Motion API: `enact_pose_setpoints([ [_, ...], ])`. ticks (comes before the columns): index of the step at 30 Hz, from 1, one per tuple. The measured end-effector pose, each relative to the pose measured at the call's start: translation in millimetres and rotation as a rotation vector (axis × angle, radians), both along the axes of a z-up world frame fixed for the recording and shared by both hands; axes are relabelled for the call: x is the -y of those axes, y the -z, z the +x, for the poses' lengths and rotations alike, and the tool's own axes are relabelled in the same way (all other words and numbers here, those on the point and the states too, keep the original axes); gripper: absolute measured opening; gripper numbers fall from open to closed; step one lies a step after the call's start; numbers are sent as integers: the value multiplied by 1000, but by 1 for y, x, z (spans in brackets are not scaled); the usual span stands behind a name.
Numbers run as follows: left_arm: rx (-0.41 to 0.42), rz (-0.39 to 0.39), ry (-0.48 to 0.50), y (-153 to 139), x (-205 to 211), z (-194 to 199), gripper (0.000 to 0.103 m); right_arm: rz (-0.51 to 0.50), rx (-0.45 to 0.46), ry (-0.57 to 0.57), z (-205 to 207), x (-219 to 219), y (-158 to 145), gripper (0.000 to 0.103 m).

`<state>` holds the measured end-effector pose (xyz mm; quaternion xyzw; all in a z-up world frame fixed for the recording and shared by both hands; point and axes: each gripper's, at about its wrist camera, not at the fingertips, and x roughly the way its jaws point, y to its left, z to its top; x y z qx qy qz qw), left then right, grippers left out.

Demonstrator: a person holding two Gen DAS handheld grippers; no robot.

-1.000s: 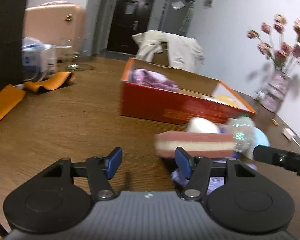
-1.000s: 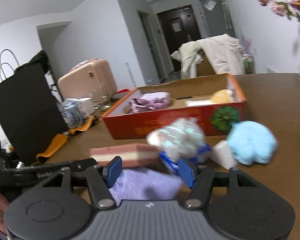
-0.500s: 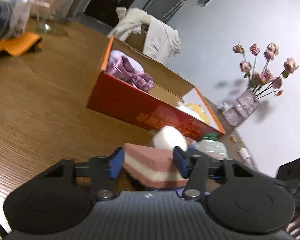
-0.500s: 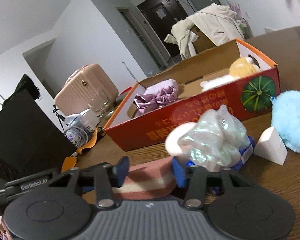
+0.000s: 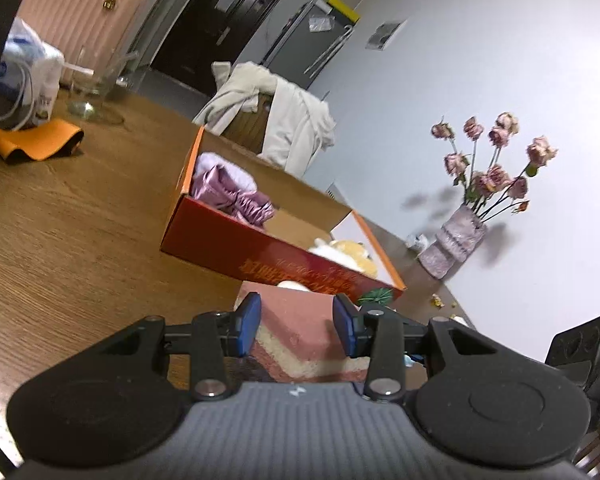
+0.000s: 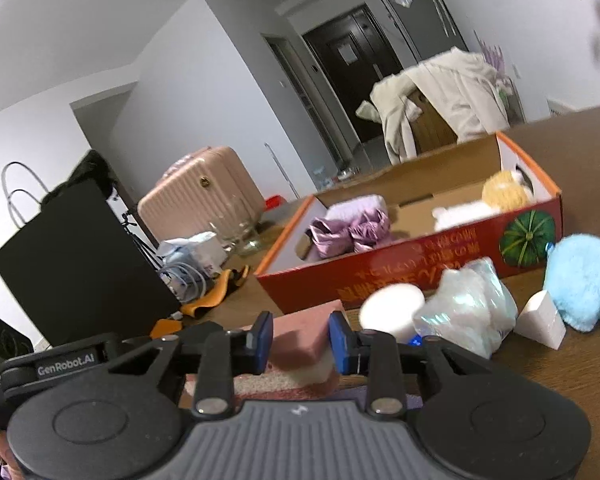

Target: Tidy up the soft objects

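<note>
A pink and cream layered sponge [image 5: 300,332] lies between the blue pads of my left gripper [image 5: 298,326], which closes on it from both sides. The same sponge [image 6: 300,344] also sits between the pads of my right gripper [image 6: 300,338], which grips its other end. Behind stands an open red cardboard box [image 5: 260,252] holding a purple satin cloth [image 5: 228,192] and a yellow plush [image 5: 352,252]. On the table near the box [image 6: 400,276] lie a white round pad [image 6: 392,308], an iridescent bag [image 6: 468,308], a white wedge [image 6: 540,320] and a blue fluffy toy [image 6: 584,280].
A vase of dried roses [image 5: 456,244] stands on the table's right side. Orange cloths [image 5: 36,140], a glass jar [image 5: 96,88] and a cable bundle [image 6: 184,276] lie at the left. A black bag [image 6: 72,256] and a pink suitcase [image 6: 204,196] stand behind.
Both grippers have closed in on the layered sponge, one from each end, and their jaws have narrowed onto it. Both cameras have tilted.
</note>
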<state>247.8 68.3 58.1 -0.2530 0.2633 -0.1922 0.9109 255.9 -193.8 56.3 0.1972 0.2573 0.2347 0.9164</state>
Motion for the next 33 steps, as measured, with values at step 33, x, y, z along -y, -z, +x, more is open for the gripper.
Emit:
enact_pose_setpoints([
  [33,-115,223,-25,6,5,199,43,25,-119,7,188,-23,29,31],
])
